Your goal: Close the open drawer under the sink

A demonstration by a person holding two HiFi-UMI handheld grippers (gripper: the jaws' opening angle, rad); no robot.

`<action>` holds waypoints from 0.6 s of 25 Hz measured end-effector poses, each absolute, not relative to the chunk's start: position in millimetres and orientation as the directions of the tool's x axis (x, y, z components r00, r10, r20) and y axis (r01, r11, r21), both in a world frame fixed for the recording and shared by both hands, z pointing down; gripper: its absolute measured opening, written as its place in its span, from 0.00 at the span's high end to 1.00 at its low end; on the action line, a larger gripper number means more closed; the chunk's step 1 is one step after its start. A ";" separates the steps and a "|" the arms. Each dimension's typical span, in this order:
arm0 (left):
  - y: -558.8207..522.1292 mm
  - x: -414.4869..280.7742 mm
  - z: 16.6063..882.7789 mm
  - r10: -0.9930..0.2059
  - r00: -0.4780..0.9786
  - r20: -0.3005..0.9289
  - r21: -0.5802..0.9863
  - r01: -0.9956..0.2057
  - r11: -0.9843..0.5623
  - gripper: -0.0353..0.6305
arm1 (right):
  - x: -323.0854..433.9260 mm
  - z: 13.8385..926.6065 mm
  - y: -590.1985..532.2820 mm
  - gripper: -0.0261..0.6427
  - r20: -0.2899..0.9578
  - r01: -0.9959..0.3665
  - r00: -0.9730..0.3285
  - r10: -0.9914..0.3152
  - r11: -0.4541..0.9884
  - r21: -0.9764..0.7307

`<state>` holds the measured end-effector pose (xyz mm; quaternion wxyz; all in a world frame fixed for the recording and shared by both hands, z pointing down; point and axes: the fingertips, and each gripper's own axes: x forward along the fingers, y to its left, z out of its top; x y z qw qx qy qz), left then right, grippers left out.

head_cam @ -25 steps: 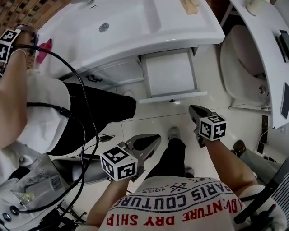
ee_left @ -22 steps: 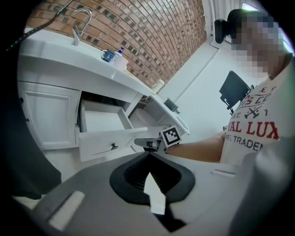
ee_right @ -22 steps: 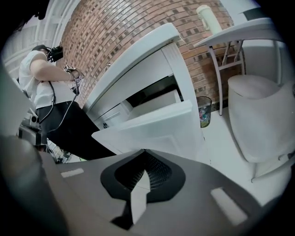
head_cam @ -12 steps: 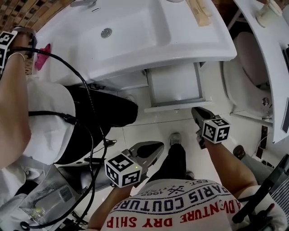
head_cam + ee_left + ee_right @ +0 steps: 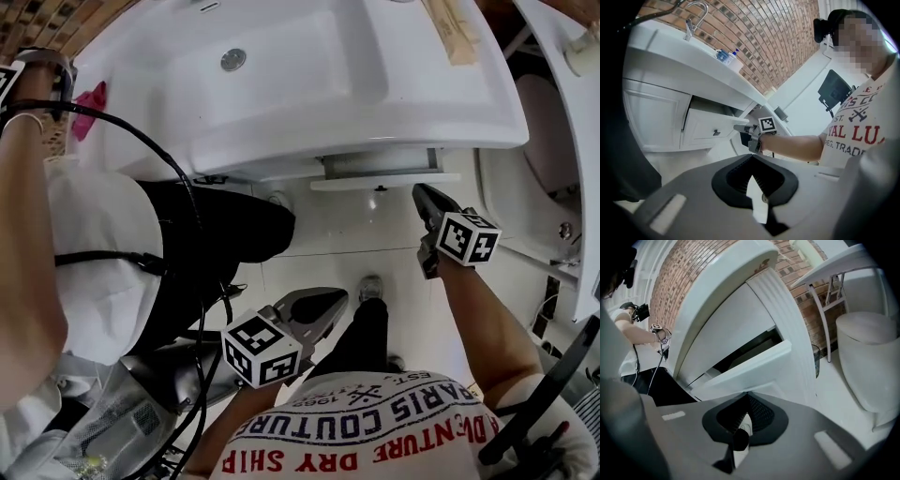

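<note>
While the person leans over the white ceramic sink (image 5: 309, 75) that fills the top of the head view, the white drawer (image 5: 384, 178) beneath it shows only as a thin strip past the basin's lower edge, just right of centre. A small dark knob (image 5: 373, 191) sits on its front. In the right gripper view a dark gap lies open above the drawer front, so it is not fully home.

The right claw (image 5: 424, 199) points up at the strip's right end, just beside it; I cannot tell whether it touches. Its jaws are pressed together with nothing between them. The left claw (image 5: 323, 302) hangs lower in the frame, near the centre and well apart from the drawer, with its jaws likewise together and empty.

A second person in a white top and dark trousers (image 5: 112, 253) stands at the left of the frame. A white toilet (image 5: 544, 150) sits at the right edge.
</note>
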<state>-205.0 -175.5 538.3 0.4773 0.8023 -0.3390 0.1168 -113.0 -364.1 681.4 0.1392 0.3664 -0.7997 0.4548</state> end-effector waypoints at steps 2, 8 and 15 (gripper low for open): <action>-187.3 -204.8 537.0 -0.455 0.738 0.499 0.691 -0.655 -0.305 0.97 | -116.9 676.0 -392.8 0.95 0.553 -0.716 -0.691 -0.465 0.337 -0.611; -212.2 -215.9 546.5 -0.501 0.707 0.499 0.681 -0.678 -0.277 0.97 | -140.8 679.2 -455.9 0.95 0.537 -0.709 -0.701 -0.468 0.377 -0.596; -217.0 -230.2 548.8 -0.515 0.691 0.507 0.668 -0.693 -0.272 0.97 | -152.4 678.6 -479.2 0.95 0.549 -0.718 -0.693 -0.466 0.383 -0.581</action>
